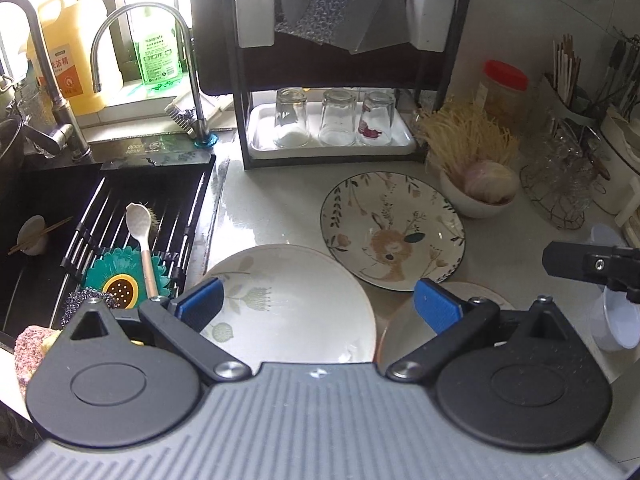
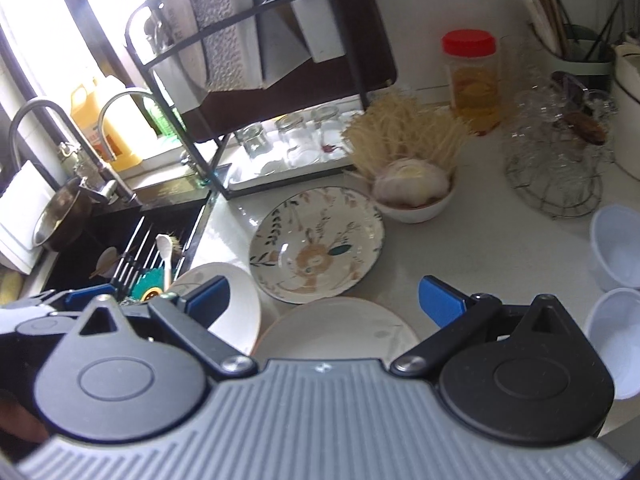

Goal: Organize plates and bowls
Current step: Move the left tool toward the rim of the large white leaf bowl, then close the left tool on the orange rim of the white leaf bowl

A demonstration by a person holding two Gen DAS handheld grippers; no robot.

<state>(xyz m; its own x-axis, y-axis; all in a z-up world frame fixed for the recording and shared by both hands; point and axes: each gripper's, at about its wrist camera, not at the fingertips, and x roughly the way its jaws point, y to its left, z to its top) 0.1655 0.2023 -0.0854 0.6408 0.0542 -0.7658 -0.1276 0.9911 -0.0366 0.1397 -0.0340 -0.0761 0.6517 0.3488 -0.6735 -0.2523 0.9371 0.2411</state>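
Observation:
A white flower-print plate [image 1: 292, 304] lies on the counter under my open left gripper [image 1: 320, 304]. A cream plate [image 1: 404, 332] sits right of it, partly hidden by my right finger. A rabbit-pattern plate [image 1: 394, 230] lies farther back. In the right wrist view my right gripper [image 2: 324, 300] is open and empty above the cream plate [image 2: 340, 332]; the white plate [image 2: 236, 304] is to its left, the rabbit plate [image 2: 316, 244] beyond. Two white plastic bowls [image 2: 616, 248] stand at the right. The right gripper's tip [image 1: 592, 266] shows in the left wrist view.
A black dish rack [image 1: 340, 80] with upturned glasses [image 1: 334, 118] stands at the back. A sink [image 1: 60, 216] with a drain rack and spoon lies left. A bowl of noodles and onion [image 1: 476, 184], a red-lidded jar [image 1: 504, 88] and a wire basket of glasses [image 1: 560, 188] stand right.

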